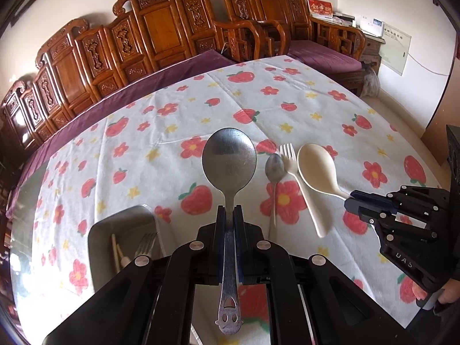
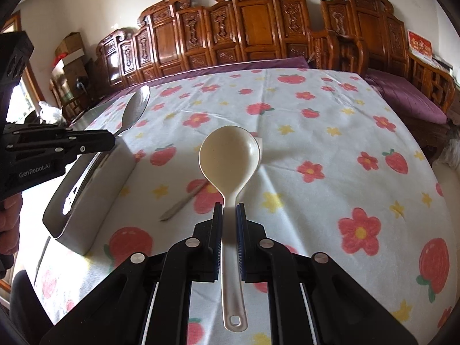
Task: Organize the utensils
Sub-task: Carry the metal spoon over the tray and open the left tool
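Observation:
My left gripper point(image 1: 229, 211) is shut on the handle of a large steel spoon point(image 1: 229, 159), held above the table with its bowl forward. It also shows in the right wrist view point(image 2: 136, 109). My right gripper point(image 2: 229, 208) stands around the handle of a cream plastic spoon point(image 2: 228, 155), jaws a little apart from it. In the left wrist view the cream spoon point(image 1: 314, 168) lies on the cloth beside a cream fork point(image 1: 299, 184) and a small steel spoon point(image 1: 274, 169). A grey utensil box point(image 1: 120, 230) holds a fork and chopsticks.
The table has a strawberry-and-flower cloth point(image 2: 330, 132). The grey box point(image 2: 95, 187) stands at the left in the right wrist view. Carved wooden benches point(image 2: 253, 28) with purple cushions run along the far edge.

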`<state>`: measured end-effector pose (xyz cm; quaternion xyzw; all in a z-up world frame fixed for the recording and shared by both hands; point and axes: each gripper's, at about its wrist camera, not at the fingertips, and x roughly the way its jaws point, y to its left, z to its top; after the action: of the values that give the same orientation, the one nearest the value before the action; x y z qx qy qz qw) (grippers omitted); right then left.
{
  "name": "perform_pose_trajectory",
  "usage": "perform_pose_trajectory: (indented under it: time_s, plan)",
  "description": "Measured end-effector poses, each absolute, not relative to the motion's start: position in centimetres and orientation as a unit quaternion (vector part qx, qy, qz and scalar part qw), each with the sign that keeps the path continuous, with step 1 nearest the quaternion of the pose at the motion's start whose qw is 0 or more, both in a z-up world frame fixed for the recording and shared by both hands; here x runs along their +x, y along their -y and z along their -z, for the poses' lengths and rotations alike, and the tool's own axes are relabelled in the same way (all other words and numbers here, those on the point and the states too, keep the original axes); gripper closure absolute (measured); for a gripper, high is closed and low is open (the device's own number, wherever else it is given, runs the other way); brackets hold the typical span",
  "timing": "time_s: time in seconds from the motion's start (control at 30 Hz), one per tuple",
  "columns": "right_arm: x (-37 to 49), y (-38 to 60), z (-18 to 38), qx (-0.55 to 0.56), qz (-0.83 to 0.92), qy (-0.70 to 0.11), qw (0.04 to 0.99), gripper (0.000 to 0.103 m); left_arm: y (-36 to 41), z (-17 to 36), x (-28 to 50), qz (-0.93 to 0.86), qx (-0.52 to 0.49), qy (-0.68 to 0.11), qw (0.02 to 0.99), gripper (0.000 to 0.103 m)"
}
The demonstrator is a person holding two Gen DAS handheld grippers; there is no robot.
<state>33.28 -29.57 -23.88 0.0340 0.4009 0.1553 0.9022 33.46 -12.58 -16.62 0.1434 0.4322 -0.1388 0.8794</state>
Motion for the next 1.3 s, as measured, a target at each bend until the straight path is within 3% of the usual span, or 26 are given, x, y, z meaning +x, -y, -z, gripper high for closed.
perform_pose_trajectory:
  time_s: [0.43,0.77,1.3]
  plan:
    - [31.4,24.5,21.4,-0.008,-0.191,-0.393,0.899,0.092,7.1,16.0,31.7,0.122,0.125,-0.43,0.886,0.098]
    - [30.6,20.5,20.3,-0.034,-0.206,-0.395,0.895,0.092,1.5,19.5,32.3,0.091,0.1,-0.47,0.872,0.098]
    - [30.5,18.5,20.5,-0.05,-0.205,-0.408,0.888,0.092,-0.6,24.1,34.3,0.073,0.078,-0.528,0.842,0.097]
